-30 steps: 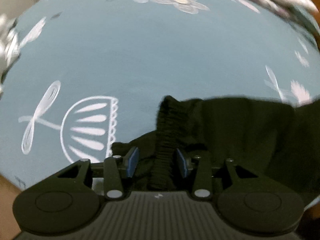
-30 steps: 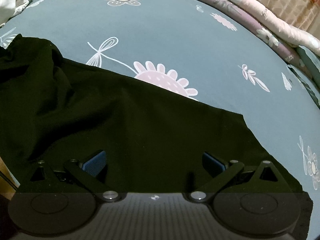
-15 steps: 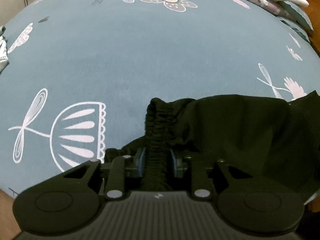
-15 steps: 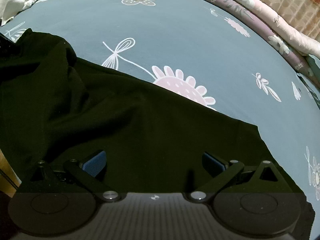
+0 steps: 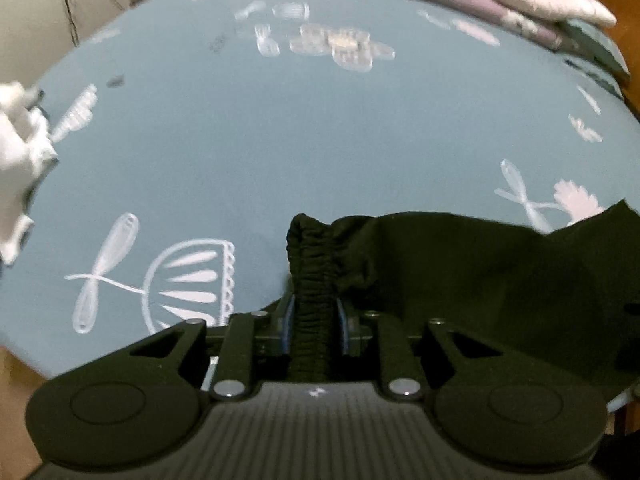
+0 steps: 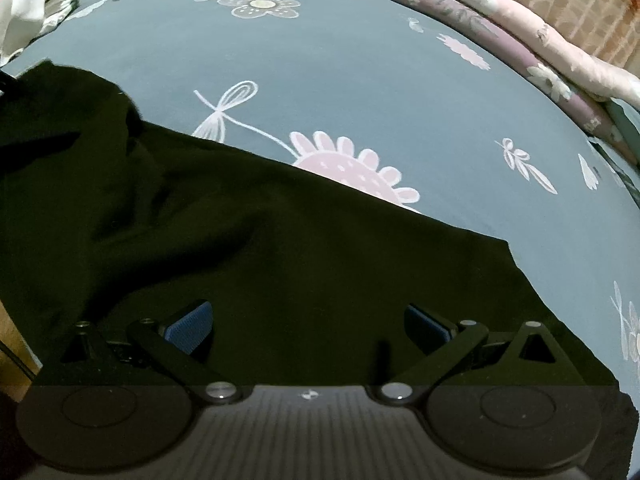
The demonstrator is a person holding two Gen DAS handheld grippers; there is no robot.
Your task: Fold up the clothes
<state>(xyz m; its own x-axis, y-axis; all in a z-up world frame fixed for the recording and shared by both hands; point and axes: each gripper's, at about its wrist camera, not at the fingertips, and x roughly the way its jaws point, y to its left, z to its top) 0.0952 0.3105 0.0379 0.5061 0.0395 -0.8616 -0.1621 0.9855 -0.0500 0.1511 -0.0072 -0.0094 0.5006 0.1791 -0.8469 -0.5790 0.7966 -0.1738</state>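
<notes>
A black garment [image 6: 280, 240] lies spread on a blue-grey bedsheet [image 6: 360, 80] printed with white flowers. Its gathered elastic waistband [image 5: 314, 248] stands up between the blue pads of my left gripper [image 5: 314, 312]. The jaws are closing on the waistband and the pads press it from both sides. The rest of the garment [image 5: 480, 272] trails off to the right in the left wrist view. My right gripper [image 6: 308, 320] hovers over the garment's near part, open wide, with only flat cloth under its fingers.
White clothes [image 5: 16, 152] lie heaped at the sheet's left edge, and the white clothes [image 6: 28, 4] also show far left in the right wrist view. Folded floral quilts [image 6: 520, 40] line the back right. A wooden bed edge [image 6: 12, 340] shows at the near left.
The left jaws have closed from open onto the waistband and raised it off the sheet. The right gripper has stayed open over the garment, and its view has shifted slightly.
</notes>
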